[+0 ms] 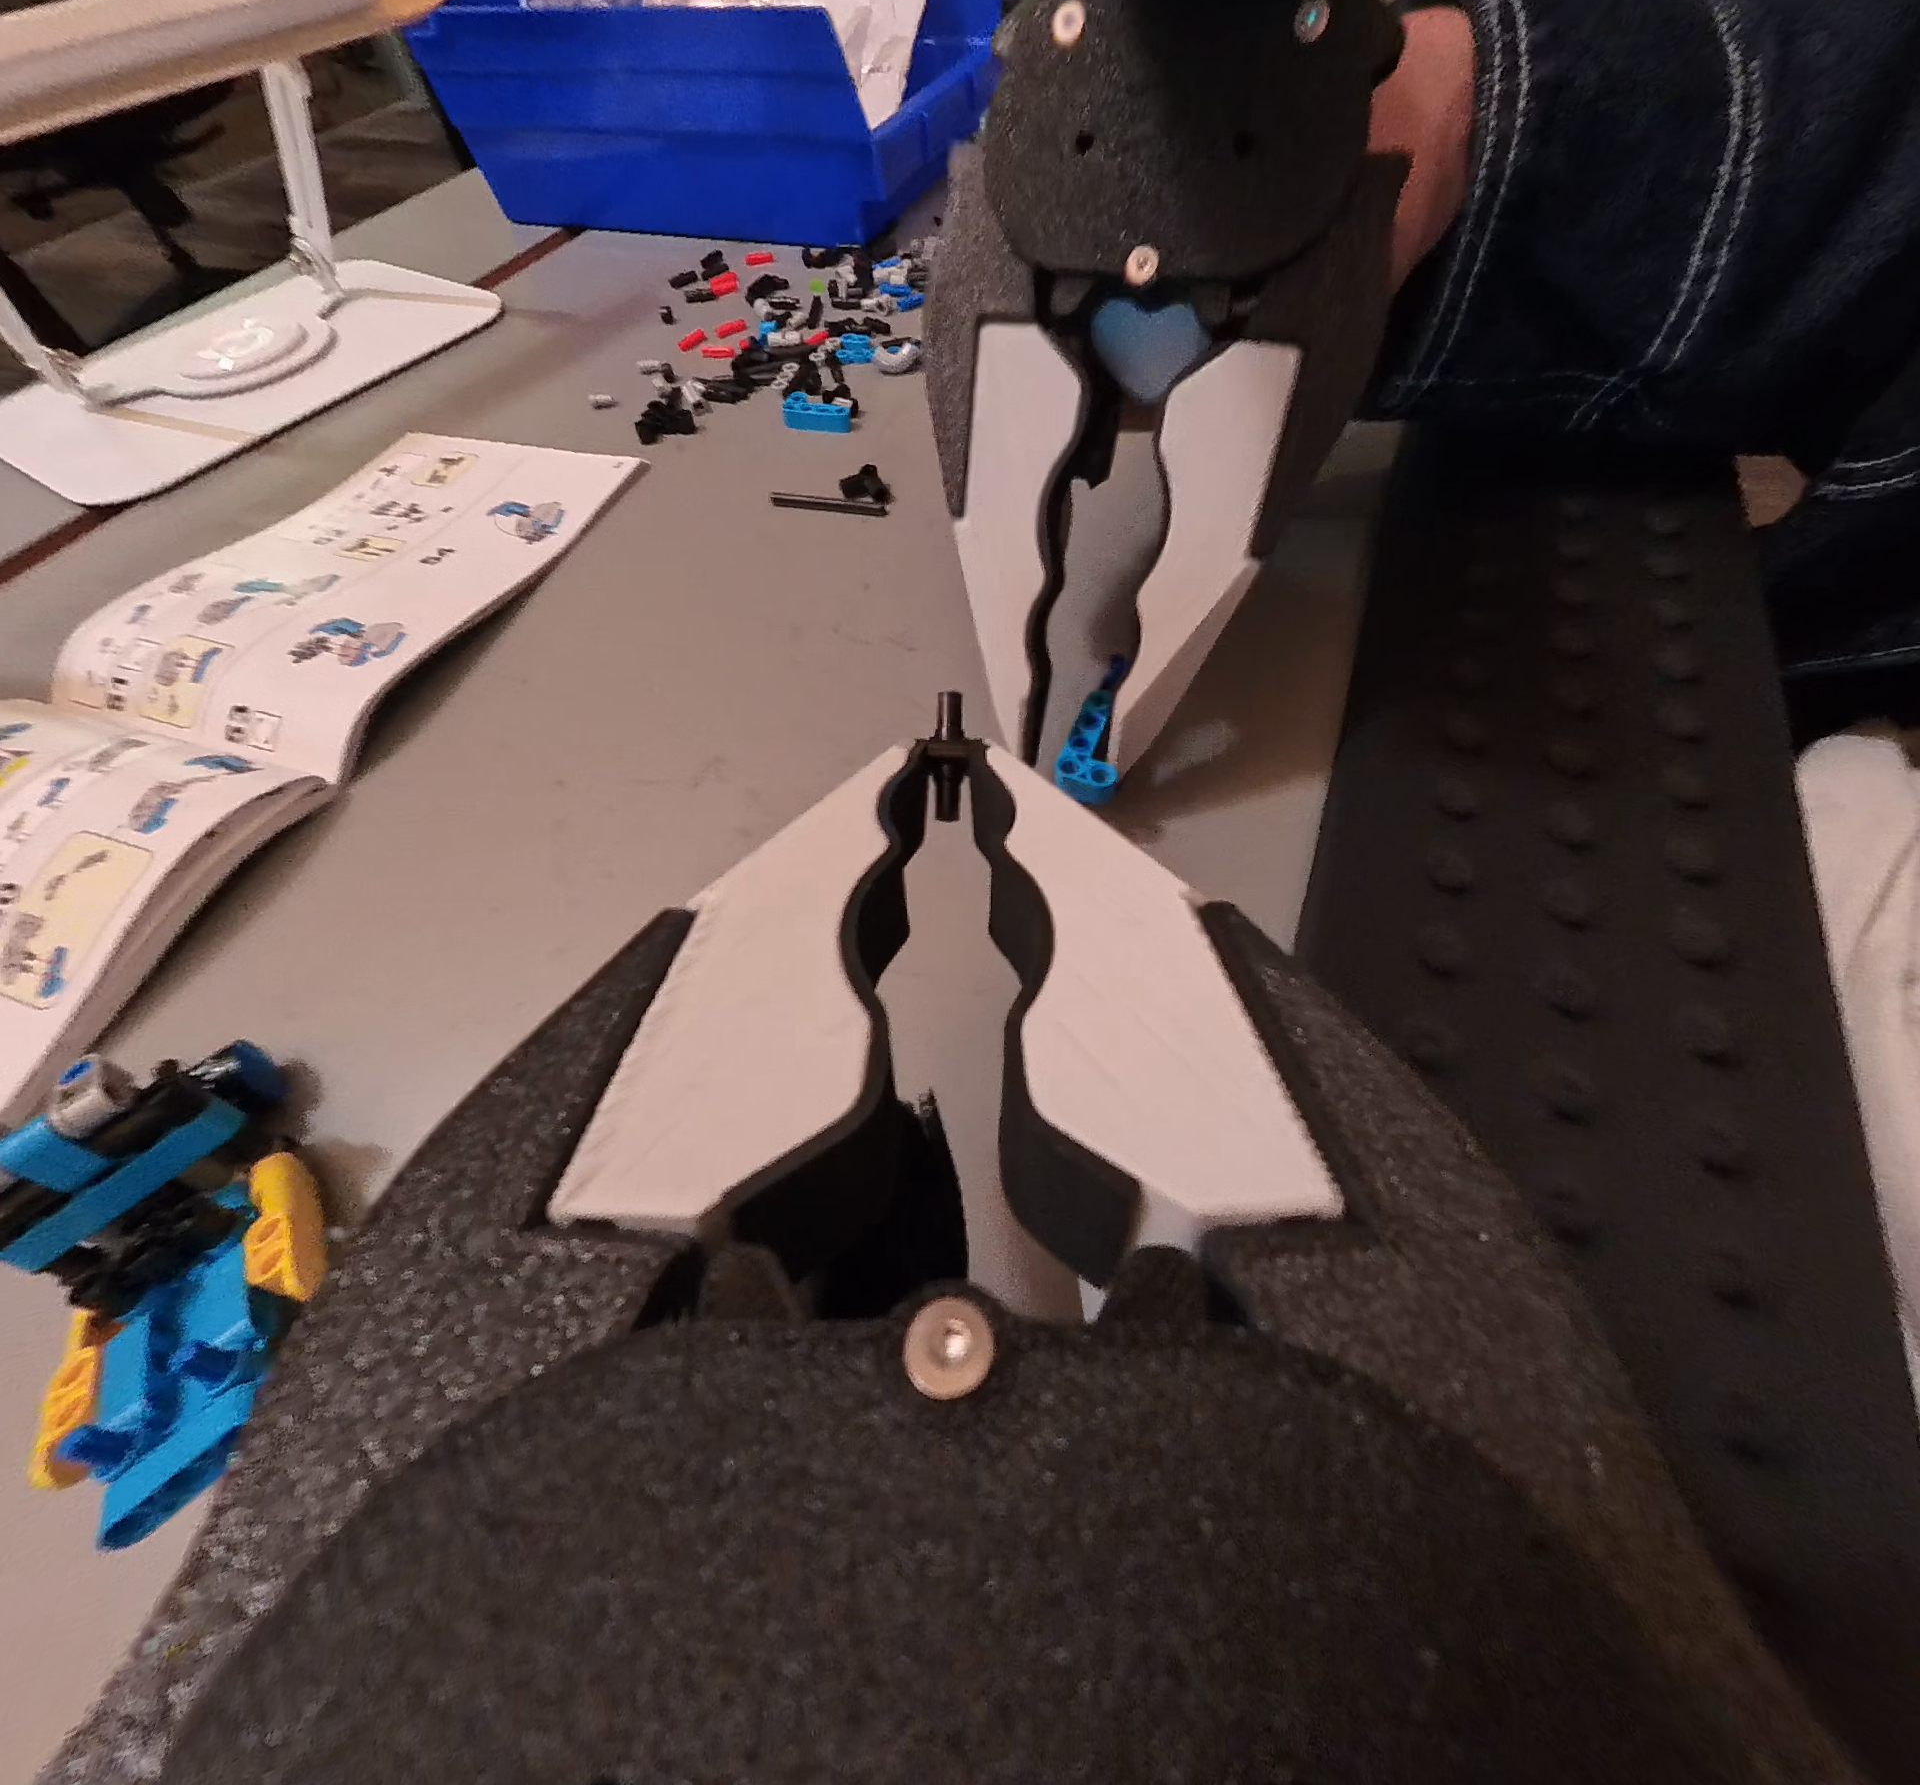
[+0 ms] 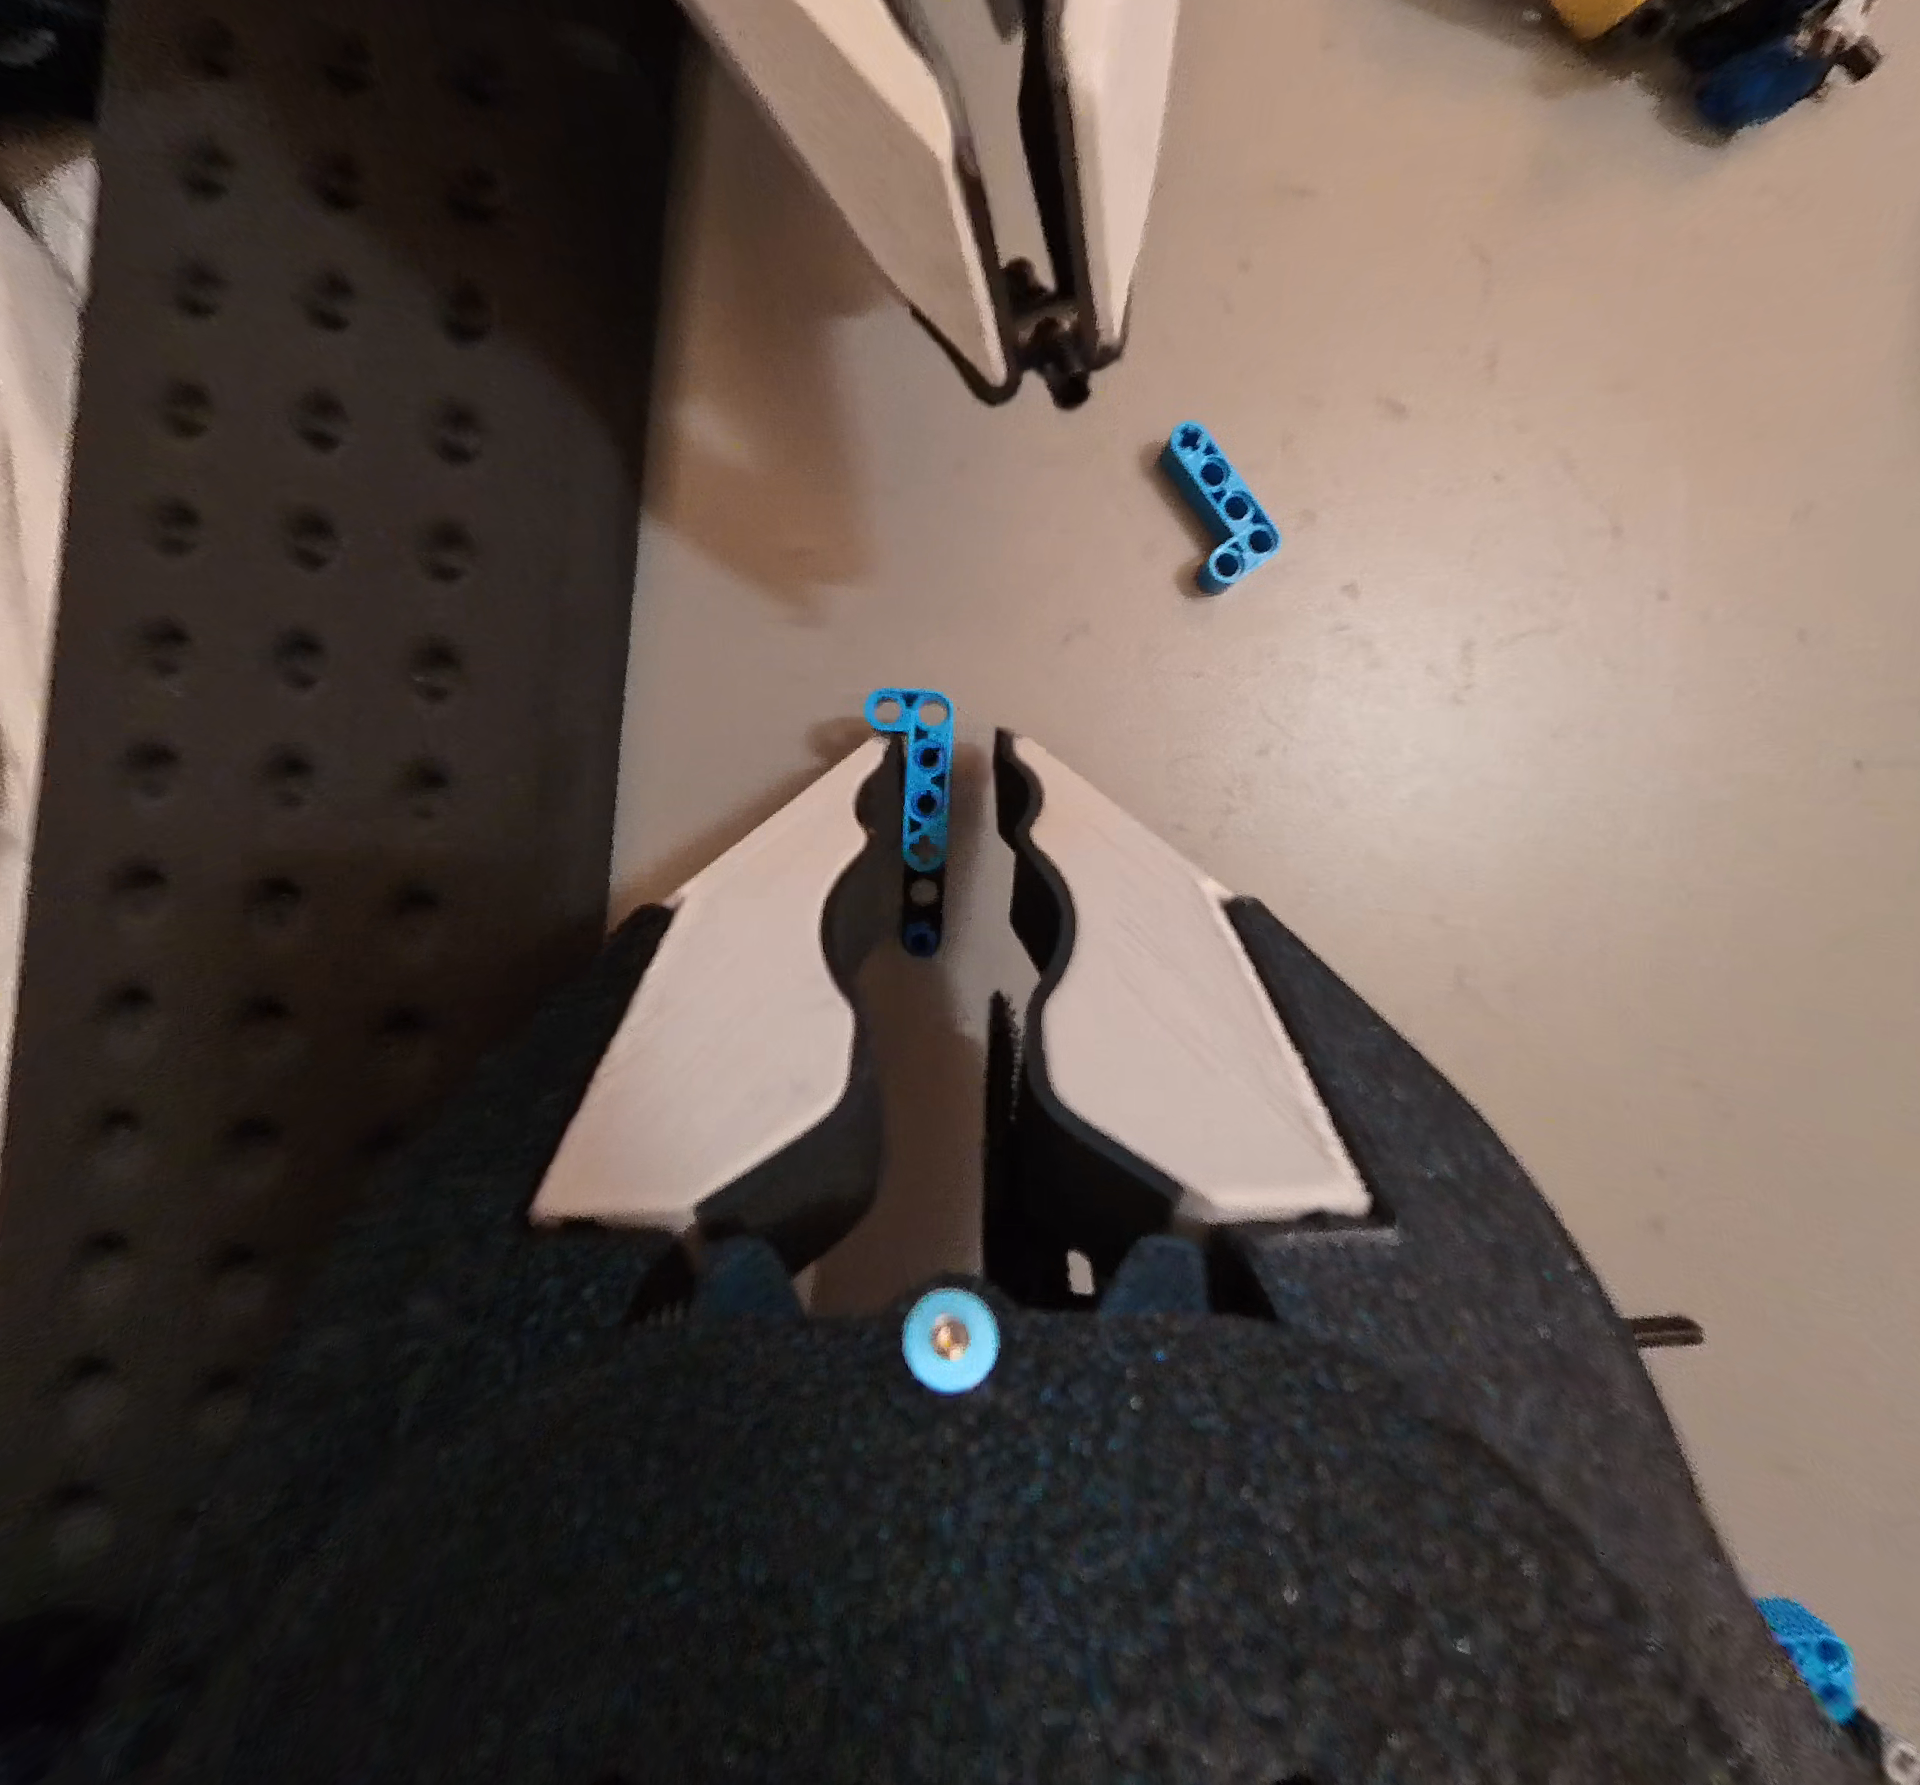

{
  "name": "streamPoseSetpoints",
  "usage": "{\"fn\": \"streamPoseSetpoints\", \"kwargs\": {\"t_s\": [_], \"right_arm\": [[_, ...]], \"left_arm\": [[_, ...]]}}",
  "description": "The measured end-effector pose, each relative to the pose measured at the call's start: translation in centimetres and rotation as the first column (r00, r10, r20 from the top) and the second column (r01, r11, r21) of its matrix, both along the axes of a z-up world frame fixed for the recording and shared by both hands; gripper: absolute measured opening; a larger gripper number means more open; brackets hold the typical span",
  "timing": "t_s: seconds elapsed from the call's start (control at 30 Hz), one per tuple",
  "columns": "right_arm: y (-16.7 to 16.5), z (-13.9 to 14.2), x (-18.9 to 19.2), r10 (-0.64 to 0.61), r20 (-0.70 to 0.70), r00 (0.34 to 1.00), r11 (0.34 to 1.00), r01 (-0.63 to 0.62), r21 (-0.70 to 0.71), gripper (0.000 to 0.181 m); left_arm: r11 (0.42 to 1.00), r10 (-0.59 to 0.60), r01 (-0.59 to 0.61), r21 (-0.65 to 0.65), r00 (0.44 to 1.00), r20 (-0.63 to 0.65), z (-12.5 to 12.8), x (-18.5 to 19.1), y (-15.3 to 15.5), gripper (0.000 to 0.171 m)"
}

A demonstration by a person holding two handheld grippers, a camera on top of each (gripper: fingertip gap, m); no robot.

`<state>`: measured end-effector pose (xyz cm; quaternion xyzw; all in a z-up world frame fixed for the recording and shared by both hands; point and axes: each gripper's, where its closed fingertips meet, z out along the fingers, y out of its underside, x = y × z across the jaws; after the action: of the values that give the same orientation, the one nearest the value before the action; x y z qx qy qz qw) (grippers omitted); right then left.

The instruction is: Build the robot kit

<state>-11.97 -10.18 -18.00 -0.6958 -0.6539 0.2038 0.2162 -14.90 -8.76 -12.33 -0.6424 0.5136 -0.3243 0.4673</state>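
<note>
The left gripper point(image 1: 948, 764) is clamped on a small black connector pin point(image 1: 947, 738), whose end sticks out past the closed fingertips, above the grey table point(image 1: 623, 748). Opposite it, the right gripper point(image 2: 940, 748) has its jaws a little apart — a blue L-shaped beam point(image 2: 920, 779) lies against its left finger while a gap shows at the other finger, so I cannot tell whether the beam is truly gripped. A second blue L-shaped beam point(image 2: 1221, 509) lies flat on the table just beside both tips. To the left gripper's left sits a partly built blue-and-yellow model point(image 1: 156, 1278), with an open instruction booklet point(image 1: 312, 634) beyond it. Farther off are a scatter of small loose parts point(image 1: 790, 343), a blue bin point(image 1: 696, 104) holding plastic bags, and a white stand point(image 1: 260, 353). A dark perforated panel point(image 2: 291, 592) runs along the table edge — a sleeved arm point(image 1: 1662, 208) holds the right gripper.
</note>
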Motion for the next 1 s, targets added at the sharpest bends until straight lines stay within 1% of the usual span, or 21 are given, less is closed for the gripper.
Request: {"fn": "streamPoseSetpoints", "kwargs": {"t_s": [0.1,0.17,0.2,0.23,0.27,0.33,0.37,0.4,0.43,0.53,0.57,0.6,0.63,0.7,0.73,0.8,0.87,0.9,0.93,1.0], "right_arm": [[0.0,2.5,-0.4,-0.049,-0.123,0.991,0.999,0.048,-0.013,0.024],[0.3,4.6,-0.9,-0.121,-0.244,0.962,0.992,0.110,-0.058,0.026],[0.9,5.4,-1.1,-0.181,-0.300,0.937,0.983,0.160,-0.092,0.026],[1.6,6.0,-1.4,-0.256,-0.353,0.900,0.965,0.218,-0.146,0.025],[2.0,6.4,-1.8,-0.334,-0.403,0.852,0.938,0.256,-0.234,0.025],[1.9,7.8,-3.1,-0.457,-0.498,0.737,0.858,0.219,-0.464,0.025],[1.8,8.3,-3.5,-0.499,-0.524,0.690,0.819,0.178,-0.545,0.027],[1.6,8.5,-3.8,-0.522,-0.534,0.665,0.793,0.147,-0.592,0.026],[1.7,8.2,-3.9,-0.539,-0.524,0.659,0.779,0.153,-0.609,0.023],[2.1,6.8,-4.0,-0.545,-0.482,0.686,0.789,0.226,-0.572,0.020],[2.1,6.9,-4.0,-0.549,-0.486,0.680,0.785,0.221,-0.578,0.020],[2.0,7.3,-4.1,-0.550,-0.500,0.668,0.778,0.193,-0.598,0.006],[2.0,7.3,-4.1,-0.559,-0.497,0.664,0.765,0.181,-0.618,0.004],[1.9,7.3,-4.1,-0.580,-0.497,0.645,0.730,0.140,-0.669,0.003],[1.7,7.4,-4.1,-0.592,-0.494,0.637,0.693,0.090,-0.715,0.003],[1.0,8.3,-3.8,-0.613,-0.497,0.615,0.597,-0.051,-0.800,0.002],[0.8,8.9,-3.6,-0.634,-0.504,0.587,0.523,-0.155,-0.838,0.003],[0.5,9.0,-3.6,-0.634,-0.502,0.588,0.491,-0.196,-0.849,0.003],[0.3,9.3,-3.6,-0.635,-0.505,0.585,0.470,-0.226,-0.853,0.003],[0.1,9.8,-3.6,-0.632,-0.519,0.575,0.457,-0.264,-0.849,0.003]], "left_arm": [[0.997,0.033,-0.032,0.076,0.999,-0.018,0.1,-0.2,0.4,0.008],[0.989,0.055,-0.050,0.138,0.998,-0.030,0.3,-0.2,0.6,0.007],[0.984,0.063,-0.057,0.170,0.997,-0.035,0.5,-0.2,0.6,0.008],[0.978,0.069,-0.060,0.197,0.997,-0.038,0.6,-0.2,0.6,0.008],[0.974,0.070,-0.060,0.219,0.997,-0.038,0.7,-0.1,0.5,0.008],[0.966,0.074,-0.062,0.251,0.997,-0.037,1.0,-0.1,0.3,0.008],[0.964,0.074,-0.061,0.259,0.996,-0.039,1.0,-0.1,0.3,0.008],[0.961,0.077,-0.062,0.268,0.996,-0.045,1.0,-0.1,0.3,0.008],[0.956,0.087,-0.071,0.286,0.995,-0.046,1.1,-0.1,0.4,0.008],[0.947,0.099,-0.081,0.311,0.994,-0.044,1.3,-0.2,0.4,0.008],[0.948,0.097,-0.077,0.309,0.994,-0.050,1.2,-0.2,0.4,0.008],[0.949,0.092,-0.071,0.308,0.994,-0.054,1.1,-0.2,0.3,0.007],[0.945,0.098,-0.074,0.318,0.993,-0.062,1.0,-0.2,0.3,0.008],[0.941,0.100,-0.074,0.331,0.993,-0.063,1.1,-0.2,0.3,0.007],[0.941,0.088,-0.067,0.333,0.995,-0.048,1.4,-0.1,0.0,0.008],[0.942,0.059,-0.058,0.330,0.998,0.007,2.3,0.0,-0.5,0.011],[0.945,0.038,-0.050,0.322,0.998,0.046,3.0,0.0,-0.9,0.012],[0.948,0.020,-0.038,0.315,0.998,0.060,3.2,0.1,-1.2,0.013],[0.949,0.012,-0.035,0.312,0.997,0.075,3.5,0.1,-1.3,0.013],[0.953,0.003,-0.034,0.303,0.994,0.105,3.9,0.1,-1.5,0.013]]}}
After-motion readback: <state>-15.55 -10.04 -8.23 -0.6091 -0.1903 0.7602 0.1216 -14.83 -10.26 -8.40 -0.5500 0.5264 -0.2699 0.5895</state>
